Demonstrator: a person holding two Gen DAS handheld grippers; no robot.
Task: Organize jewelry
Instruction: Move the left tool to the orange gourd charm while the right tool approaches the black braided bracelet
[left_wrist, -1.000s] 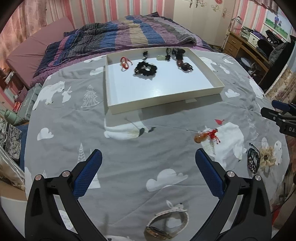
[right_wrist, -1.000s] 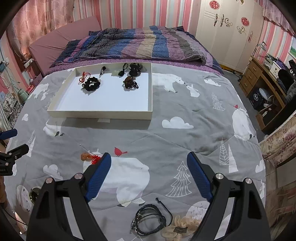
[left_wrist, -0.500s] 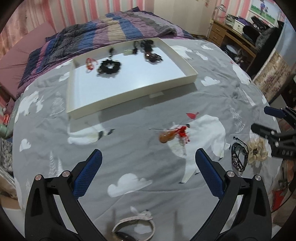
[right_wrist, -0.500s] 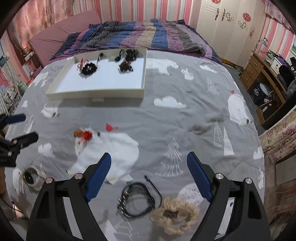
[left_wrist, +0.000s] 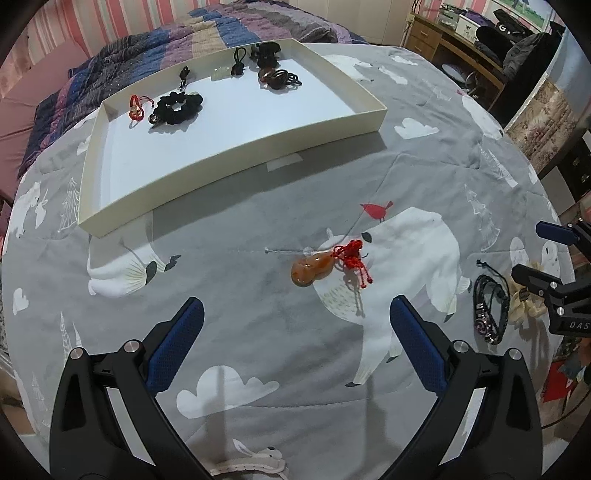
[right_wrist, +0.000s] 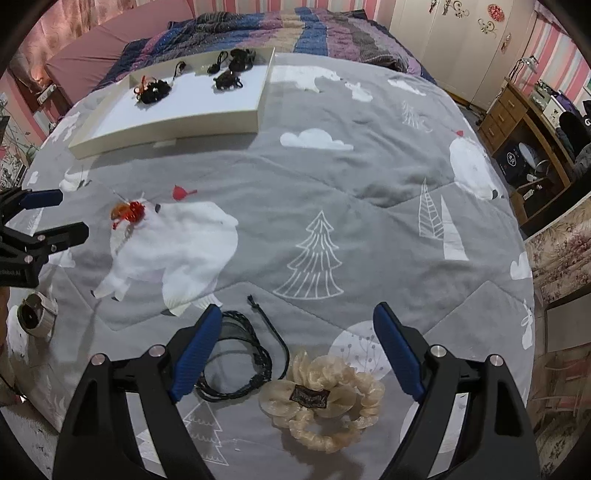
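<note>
An orange gourd pendant with a red cord (left_wrist: 314, 266) lies on the grey bedspread, just ahead of my open, empty left gripper (left_wrist: 295, 332). It also shows in the right wrist view (right_wrist: 127, 213). My right gripper (right_wrist: 297, 336) is open and empty above a cream scrunchie (right_wrist: 321, 398) and a black braided bracelet (right_wrist: 236, 365). The bracelet (left_wrist: 489, 310) shows at the right in the left wrist view. A white tray (left_wrist: 236, 158) farther back holds a black scrunchie (left_wrist: 177, 108), a red charm (left_wrist: 136, 107) and several dark hair ties (left_wrist: 277, 75).
A watch with a pale strap (right_wrist: 35, 314) lies at the left near the bed edge; its strap (left_wrist: 251, 467) shows under the left gripper. A striped quilt (right_wrist: 295, 29) lies behind the tray. A wooden desk (right_wrist: 524, 110) stands to the right.
Both grippers have moved forward and lower toward the bedspread. The pendant is now closer to the left gripper, and the scrunchie and bracelet sit between the right gripper's fingers.
</note>
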